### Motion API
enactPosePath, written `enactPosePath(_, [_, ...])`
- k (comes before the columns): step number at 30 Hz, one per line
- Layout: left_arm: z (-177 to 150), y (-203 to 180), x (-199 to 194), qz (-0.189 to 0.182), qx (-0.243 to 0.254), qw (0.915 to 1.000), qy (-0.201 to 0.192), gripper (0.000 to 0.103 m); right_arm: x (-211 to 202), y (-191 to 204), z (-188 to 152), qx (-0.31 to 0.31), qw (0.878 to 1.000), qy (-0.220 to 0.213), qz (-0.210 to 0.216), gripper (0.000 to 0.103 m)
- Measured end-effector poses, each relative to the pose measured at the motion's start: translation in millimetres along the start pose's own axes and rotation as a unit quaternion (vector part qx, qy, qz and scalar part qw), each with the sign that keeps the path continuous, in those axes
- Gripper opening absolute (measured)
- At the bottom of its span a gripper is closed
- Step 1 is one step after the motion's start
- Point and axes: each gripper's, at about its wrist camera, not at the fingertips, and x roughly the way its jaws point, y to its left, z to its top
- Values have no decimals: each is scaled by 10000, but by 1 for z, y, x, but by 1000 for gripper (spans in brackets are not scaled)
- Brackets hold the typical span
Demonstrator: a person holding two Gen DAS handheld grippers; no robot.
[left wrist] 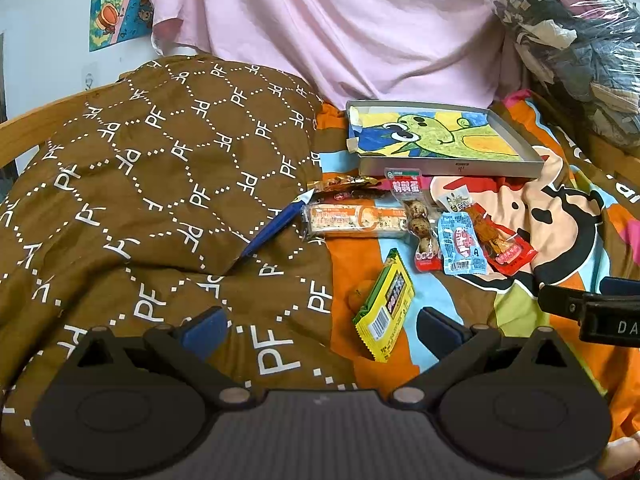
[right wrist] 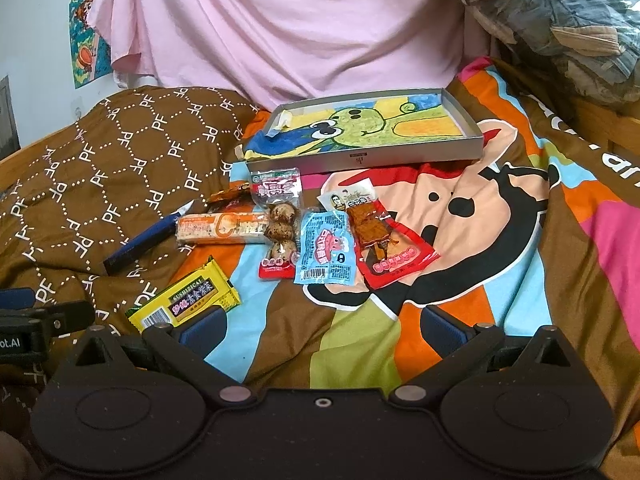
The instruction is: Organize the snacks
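Note:
Several snack packs lie on a cartoon bedsheet in front of a shallow grey box lid (left wrist: 448,168) (right wrist: 360,158) lined with a green drawing. A yellow pack (left wrist: 386,306) (right wrist: 186,300) lies nearest. Behind it are an orange-white bar (left wrist: 356,220) (right wrist: 224,229), a pack of quail eggs (left wrist: 418,216) (right wrist: 280,220), a light blue pack (left wrist: 460,246) (right wrist: 326,254) and a red pack (left wrist: 502,246) (right wrist: 390,250). My left gripper (left wrist: 324,330) is open, just short of the yellow pack. My right gripper (right wrist: 324,330) is open over bare sheet.
A brown patterned quilt (left wrist: 160,168) (right wrist: 120,152) is heaped on the left, with a dark blue pen-like item (left wrist: 276,226) (right wrist: 144,240) on it. Pink cloth (left wrist: 340,32) hangs behind. Bagged clothes (left wrist: 576,40) pile at the back right. A wooden bed frame (left wrist: 24,128) runs along the left.

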Motion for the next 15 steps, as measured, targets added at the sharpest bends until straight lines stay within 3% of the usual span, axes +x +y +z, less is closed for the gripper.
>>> enactPosePath(15, [2,-3,1,-27,71,10000,6,103,3,3,2,-168,9998,25,48,102])
